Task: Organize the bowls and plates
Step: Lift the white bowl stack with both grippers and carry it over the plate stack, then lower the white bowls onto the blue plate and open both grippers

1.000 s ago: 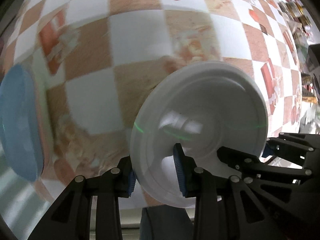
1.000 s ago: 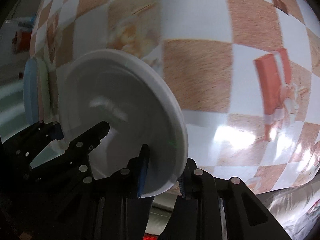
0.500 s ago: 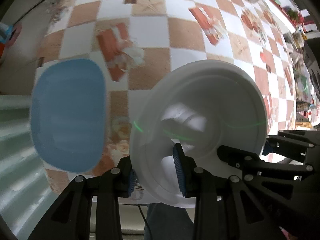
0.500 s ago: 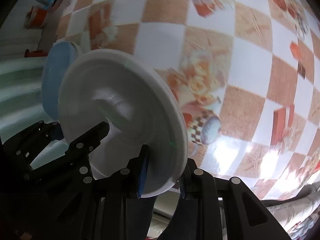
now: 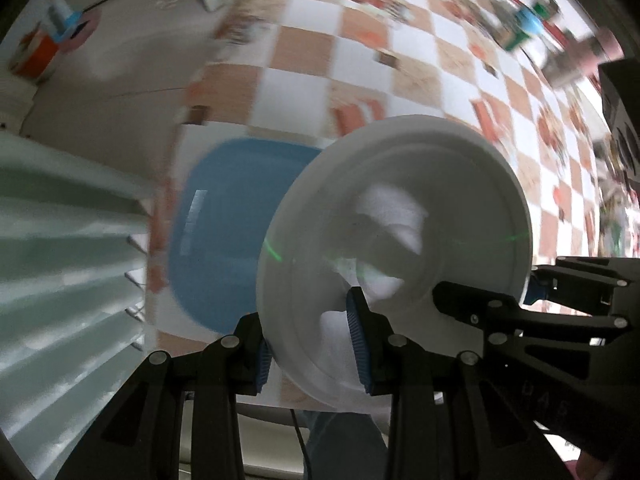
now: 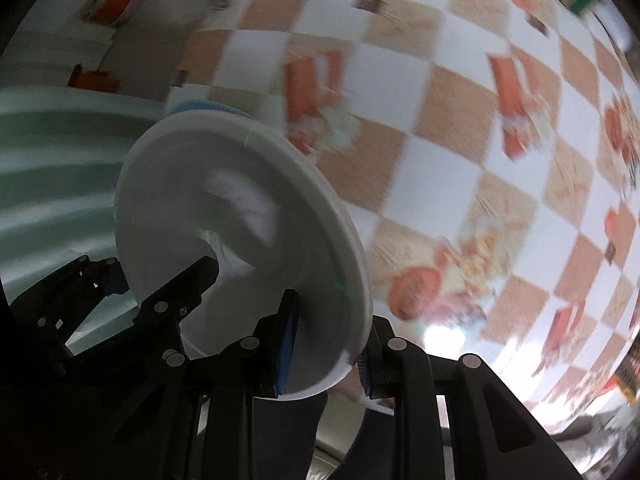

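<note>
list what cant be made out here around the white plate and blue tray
- Blue tray: its right part is hidden behind the white plate in the left wrist view; only a sliver shows in the right wrist view.
- Items at the tablecloth's far edge: motion-blurred, unidentifiable.
- Right claw: outer pad hidden behind the plate rim.

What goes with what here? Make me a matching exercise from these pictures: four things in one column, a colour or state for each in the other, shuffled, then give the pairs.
Things:
1. white plate
2. blue dish
3. tablecloth
4. orange container

Colour or state:
A. lying on the table, partly hidden behind the plate
B. brown and white checks
C. on the floor beyond the table edge
D. clamped at its rim by the left gripper and the right gripper

Pairs: 1-D, 2-A, 3-B, 4-C
</note>
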### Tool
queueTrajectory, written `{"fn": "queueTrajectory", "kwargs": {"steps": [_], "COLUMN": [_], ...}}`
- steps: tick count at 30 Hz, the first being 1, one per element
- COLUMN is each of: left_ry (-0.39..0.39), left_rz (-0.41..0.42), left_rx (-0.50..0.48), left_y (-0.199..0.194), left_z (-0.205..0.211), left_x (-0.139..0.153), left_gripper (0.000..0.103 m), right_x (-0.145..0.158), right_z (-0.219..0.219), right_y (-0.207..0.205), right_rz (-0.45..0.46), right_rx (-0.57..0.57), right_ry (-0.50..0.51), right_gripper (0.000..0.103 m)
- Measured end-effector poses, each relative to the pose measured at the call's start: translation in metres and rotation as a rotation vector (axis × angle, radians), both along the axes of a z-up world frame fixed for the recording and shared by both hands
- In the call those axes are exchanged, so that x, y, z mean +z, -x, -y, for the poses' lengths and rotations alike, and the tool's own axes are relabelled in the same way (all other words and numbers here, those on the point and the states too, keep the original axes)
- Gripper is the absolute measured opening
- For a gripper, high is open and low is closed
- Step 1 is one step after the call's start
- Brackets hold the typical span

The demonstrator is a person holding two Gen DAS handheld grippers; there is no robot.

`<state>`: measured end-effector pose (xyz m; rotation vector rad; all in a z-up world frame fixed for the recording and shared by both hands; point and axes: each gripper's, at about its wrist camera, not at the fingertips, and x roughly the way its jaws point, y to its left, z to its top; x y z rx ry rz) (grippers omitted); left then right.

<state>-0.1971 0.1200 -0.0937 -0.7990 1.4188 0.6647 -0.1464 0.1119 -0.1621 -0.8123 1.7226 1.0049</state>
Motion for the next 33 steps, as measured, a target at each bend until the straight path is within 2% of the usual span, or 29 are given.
{"fn": "queueTrajectory", "kwargs": {"steps": [7,16,18,20,21,22,23,24,25,26,29,30,33], "left_ry": [0.01,0.036,0.018,-0.027,-0.05,-0.063,-0.076,-0.095,-0.11,-0.121,-0.181,-0.194,-0.22], "left_rz": [-0.025,-0.033,-0.032,-0.038,-0.044,-0.04,-0.027,-0.016,-0.012,-0.009,-0.03,-0.039,-0.04], "left_rx": [0.088,0.152,0.16,0.171,0.177,0.182,0.192,0.199,0.199,0.194,0.159,0.147,0.123], "left_y": [0.027,0.046,0.05,0.054,0.057,0.06,0.064,0.068,0.069,0.069,0.066,0.064,0.059], "left_z": [-0.024,-0.04,-0.042,-0.043,-0.044,-0.045,-0.046,-0.045,-0.045,-0.045,-0.039,-0.035,-0.024], "left_x": [-0.017,-0.037,-0.035,-0.027,-0.023,-0.019,-0.013,-0.007,-0.001,0.003,0.019,0.023,0.034], "left_gripper": [0.036,0.036,0.043,0.047,0.049,0.052,0.061,0.066,0.074,0.078,0.082,0.083,0.083], "right_x": [-0.005,-0.043,-0.048,-0.046,-0.046,-0.046,-0.043,-0.04,-0.034,-0.031,-0.016,-0.011,0.004], "right_z": [-0.071,-0.102,-0.11,-0.112,-0.113,-0.108,-0.108,-0.109,-0.104,-0.104,-0.098,-0.095,-0.082], "right_y": [0.048,0.076,0.081,0.085,0.087,0.085,0.083,0.083,0.075,0.073,0.072,0.071,0.066], "right_rz": [-0.011,-0.037,-0.033,-0.04,-0.048,-0.045,-0.024,0.006,0.016,0.012,0.027,0.043,0.08], "right_rx": [0.086,0.108,0.116,0.11,0.108,0.108,0.11,0.113,0.113,0.11,0.108,0.113,0.138], "right_ry": [-0.023,0.011,0.017,0.014,0.009,0.006,0.007,0.008,-0.002,-0.014,-0.034,-0.039,-0.069], "right_gripper": [0.029,0.029,0.029,0.03,0.033,0.045,0.053,0.07,0.079,0.082,0.095,0.102,0.102]}}
